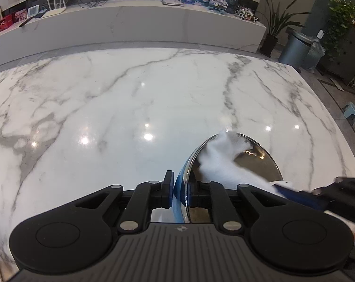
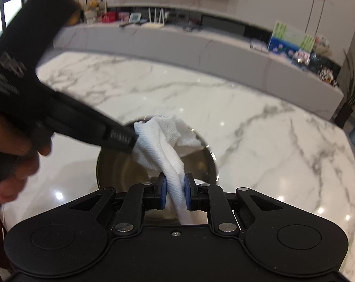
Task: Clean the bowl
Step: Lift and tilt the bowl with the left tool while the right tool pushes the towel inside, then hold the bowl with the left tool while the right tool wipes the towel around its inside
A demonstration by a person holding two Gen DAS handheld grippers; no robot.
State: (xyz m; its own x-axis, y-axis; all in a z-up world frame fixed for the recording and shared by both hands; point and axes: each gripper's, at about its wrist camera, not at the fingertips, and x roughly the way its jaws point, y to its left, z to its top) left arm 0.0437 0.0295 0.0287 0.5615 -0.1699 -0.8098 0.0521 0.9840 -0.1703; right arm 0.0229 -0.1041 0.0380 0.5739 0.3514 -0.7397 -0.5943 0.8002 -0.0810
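Two grippers worked over one steel bowl [image 1: 255, 164] on a white marble table [image 1: 107, 108]. Left gripper [image 1: 179, 191] was clamped on the bowl's rim, one pad on the blue outer wall, the other inside the shiny interior. Bowl appeared tilted in that grip, mouth turned toward the right side of the left wrist view; whether its base touched the table could not be told.

Right gripper [image 2: 174, 193] was closed on a white paper towel [image 2: 163, 145], the sheet pinched between its blue pads. From the pads the towel ran up and forward into the bowl [image 2: 121, 164], bunched against the far rim. In the left wrist view the same towel [image 1: 222, 162] lay across the bowl's inside, reaching up to the rim.

Left gripper's body [image 2: 67, 117] crossed the right wrist view from upper left, blurred, its tip at the bowl's near-left rim just beside the towel. A hand [image 2: 15, 150] held its handle at the left edge.

Beyond the table: a long marble ledge [image 1: 130, 23], potted plants [image 1: 276, 23], a grey bin [image 1: 295, 49].
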